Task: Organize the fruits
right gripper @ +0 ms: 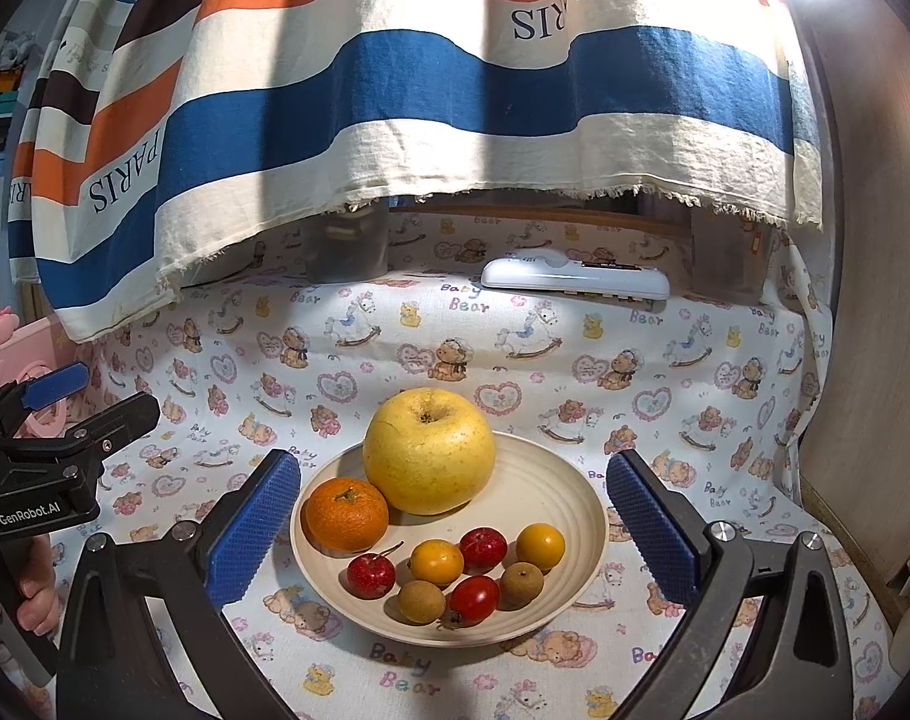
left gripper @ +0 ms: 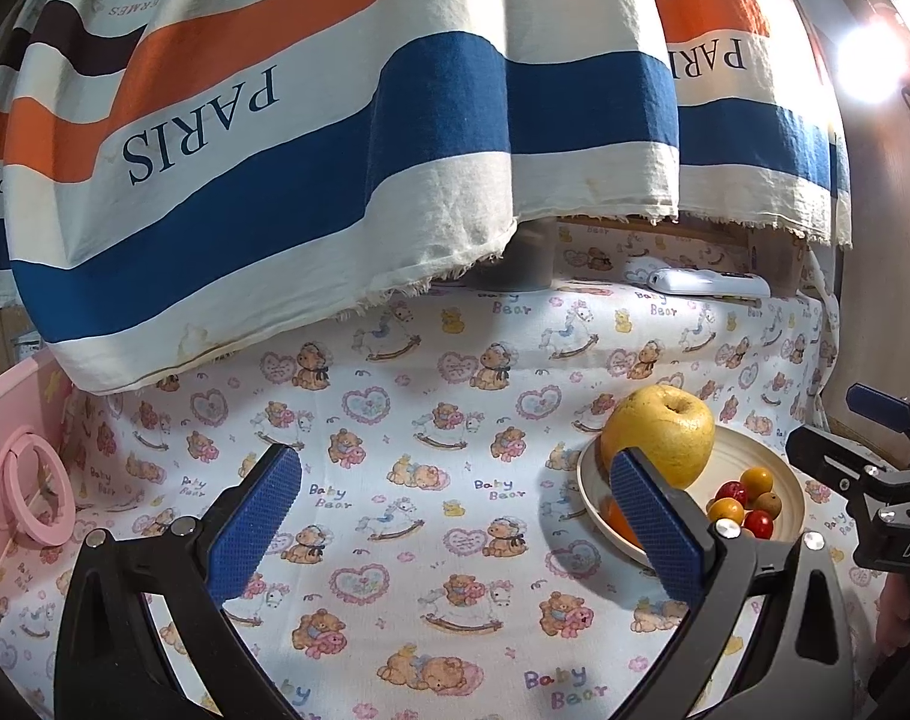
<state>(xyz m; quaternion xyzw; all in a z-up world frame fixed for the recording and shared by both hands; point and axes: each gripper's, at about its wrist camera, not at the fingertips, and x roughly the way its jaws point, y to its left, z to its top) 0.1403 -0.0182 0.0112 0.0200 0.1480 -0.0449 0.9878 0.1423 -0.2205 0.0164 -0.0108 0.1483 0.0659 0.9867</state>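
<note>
Fruits lie together in a cream plate [right gripper: 580, 516] on the bear-print tablecloth [right gripper: 395, 360], low in the middle of the right wrist view. Going left to right in the plate: a mandarin [right gripper: 347, 513] at 9 o'clock, touching the big yellow apple [right gripper: 429, 450] at 11 o'clock; then along the near side, from 7 to 3 o'clock, a red cherry-like fruit [right gripper: 371, 576], a brown longan-like fruit [right gripper: 421, 601], a small orange fruit [right gripper: 435, 562], two more red ones [right gripper: 474, 599] [right gripper: 483, 549], another brown one [right gripper: 521, 583] and a second orange one [right gripper: 540, 546].

The left gripper [left gripper: 455, 522] hangs wide open over bare cloth, holding nothing; the plate sits at its 3 o'clock, partly behind the right finger. The right gripper [right gripper: 455, 528] is likewise spread wide and empty, its blue pads [right gripper: 254, 528] flanking the plate without touching it.

At 12 o'clock, a white remote [right gripper: 574, 279] lies under a striped hanging cloth [right gripper: 395, 90].
</note>
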